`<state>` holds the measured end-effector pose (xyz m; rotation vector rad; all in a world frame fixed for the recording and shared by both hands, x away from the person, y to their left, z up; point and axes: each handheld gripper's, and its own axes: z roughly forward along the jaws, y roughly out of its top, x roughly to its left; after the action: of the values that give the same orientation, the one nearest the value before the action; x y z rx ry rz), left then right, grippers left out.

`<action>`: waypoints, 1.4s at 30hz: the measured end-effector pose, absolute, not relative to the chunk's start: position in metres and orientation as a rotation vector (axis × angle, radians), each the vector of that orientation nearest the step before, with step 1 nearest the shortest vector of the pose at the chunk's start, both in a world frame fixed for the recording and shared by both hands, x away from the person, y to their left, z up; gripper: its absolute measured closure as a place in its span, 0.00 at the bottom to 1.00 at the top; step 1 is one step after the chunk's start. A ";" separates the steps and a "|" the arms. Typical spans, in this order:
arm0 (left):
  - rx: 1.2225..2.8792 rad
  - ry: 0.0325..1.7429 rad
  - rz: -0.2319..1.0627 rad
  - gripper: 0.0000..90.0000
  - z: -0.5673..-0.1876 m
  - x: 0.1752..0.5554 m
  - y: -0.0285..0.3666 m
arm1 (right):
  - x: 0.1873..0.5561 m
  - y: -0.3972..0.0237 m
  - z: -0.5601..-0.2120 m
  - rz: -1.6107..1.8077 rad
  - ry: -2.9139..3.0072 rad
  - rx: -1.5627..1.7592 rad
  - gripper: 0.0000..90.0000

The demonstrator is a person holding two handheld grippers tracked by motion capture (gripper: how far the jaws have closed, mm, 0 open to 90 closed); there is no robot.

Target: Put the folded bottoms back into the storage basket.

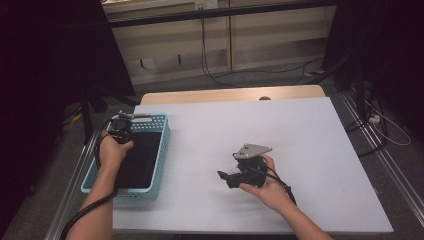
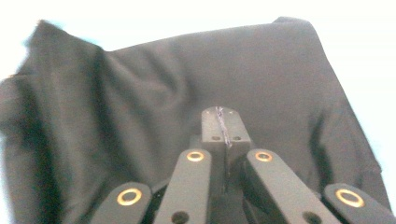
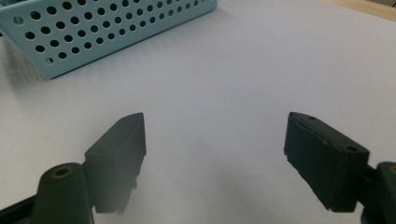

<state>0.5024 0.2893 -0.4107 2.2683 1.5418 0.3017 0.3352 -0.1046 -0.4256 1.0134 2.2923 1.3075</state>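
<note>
Cloth [image 2: 154, 116]: black, matte, softly creased, lying in perforated pale-blue basket [image 1: 159, 150].
My left gripper [image 2: 223, 122]: jaws pressed together above the cloth.
My right gripper [image 3: 215, 154]: jaws wide apart, holding nothing.

Black cloth [image 2: 140, 116] edges cut off

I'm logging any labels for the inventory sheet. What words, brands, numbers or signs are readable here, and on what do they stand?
None: no readable text in any view.
Black cloth: plain, no label or print visible.
Light blue basket: holes only, no marking.
White table: bare of writing.
Left tool and right tool: no lettering on their black jaws.
</note>
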 end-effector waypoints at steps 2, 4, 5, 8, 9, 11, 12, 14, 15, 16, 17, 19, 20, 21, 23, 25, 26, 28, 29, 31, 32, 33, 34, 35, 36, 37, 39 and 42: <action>2.272 1.574 0.279 1.00 -0.422 0.504 0.288 | 0.335 -0.105 -0.426 1.311 2.294 1.016 0.22; 2.211 1.573 0.281 1.00 -0.427 0.505 0.290 | 0.335 -0.105 -0.426 1.310 2.292 1.016 0.22; 2.215 1.565 0.285 1.00 -0.427 0.507 0.290 | 0.335 -0.106 -0.426 1.310 2.293 1.012 0.22; 2.219 1.548 0.296 1.00 -0.428 0.512 0.285 | 0.336 -0.108 -0.426 1.294 2.294 1.011 0.22; 2.210 1.543 0.306 1.00 -0.429 0.514 0.283 | 0.337 -0.109 -0.427 1.289 2.297 1.016 0.22; 2.185 1.530 0.321 1.00 -0.430 0.517 0.280 | 0.339 -0.112 -0.429 1.279 2.295 1.034 0.22; 2.176 1.523 0.330 1.00 -0.431 0.518 0.279 | 0.340 -0.114 -0.430 1.273 2.294 1.040 0.22; 2.174 1.515 0.337 1.00 -0.431 0.519 0.278 | 0.340 -0.116 -0.430 1.269 2.292 1.045 0.22; 2.186 1.511 0.339 1.00 -0.430 0.519 0.278 | 0.340 -0.117 -0.430 1.267 2.291 1.046 0.22; 2.179 1.504 0.339 1.00 -0.429 0.518 0.278 | 0.339 -0.118 -0.430 1.267 2.290 1.047 0.22; 2.186 1.500 0.333 1.00 -0.426 0.517 0.280 | 0.339 -0.119 -0.430 1.270 2.290 1.045 0.22; 2.191 1.485 0.338 0.98 -0.419 0.514 0.283 | 0.339 -0.121 -0.429 1.263 2.288 1.045 0.22; 2.196 1.486 0.341 0.96 -0.415 0.512 0.284 | 0.339 -0.122 -0.429 1.261 2.288 1.045 0.22; 2.200 1.480 0.339 0.94 -0.411 0.511 0.286 | 0.338 -0.124 -0.429 1.259 2.288 1.045 0.22; 2.196 1.471 0.341 0.91 -0.401 0.507 0.290 | 0.337 -0.126 -0.429 1.259 2.289 1.050 0.22; 2.191 1.468 0.338 0.84 -0.392 0.504 0.292 | 0.336 -0.129 -0.429 1.255 2.287 1.048 0.21; 2.195 1.462 0.341 0.80 -0.388 0.503 0.293 | 0.336 -0.131 -0.429 1.250 2.287 1.047 0.21; 2.194 1.459 0.330 0.74 -0.380 0.500 0.293 | 0.335 -0.135 -0.429 1.246 2.283 1.055 0.21; 2.187 1.453 0.326 0.70 -0.377 0.499 0.293 | 0.334 -0.138 -0.429 1.244 2.280 1.057 0.21; 2.176 1.455 0.319 0.64 -0.371 0.496 0.291 | 0.333 -0.143 -0.429 1.244 2.270 1.069 0.21; 2.166 1.454 0.322 0.60 -0.368 0.495 0.290 | 0.333 -0.145 -0.428 1.246 2.268 1.074 0.21; 2.159 1.454 0.315 0.56 -0.365 0.494 0.289 | 0.333 -0.147 -0.428 1.245 2.264 1.072 0.21; 2.157 1.450 0.315 0.53 -0.363 0.493 0.287 | 0.332 -0.149 -0.428 1.245 2.261 1.071 0.21; 2.148 1.447 0.318 0.50 -0.360 0.493 0.286 | 0.332 -0.151 -0.428 1.250 2.259 1.069 0.21; 2.142 1.448 0.319 0.47 -0.357 0.492 0.285 | 0.331 -0.153 -0.428 1.250 2.256 1.074 0.21; 2.147 1.439 0.311 0.45 -0.355 0.491 0.284 | 0.332 -0.155 -0.429 1.248 2.254 1.081 0.21; 2.147 1.432 0.300 0.42 -0.352 0.490 0.281 | 0.332 -0.158 -0.430 1.246 2.249 1.093 0.21; 2.159 1.414 0.289 0.37 -0.349 0.487 0.276 | 0.331 -0.161 -0.428 1.253 2.239 1.091 0.21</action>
<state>0.4872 0.2758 -0.3491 2.1592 1.4138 0.2888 0.3313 -0.1606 -0.4284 1.0906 2.2387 1.2528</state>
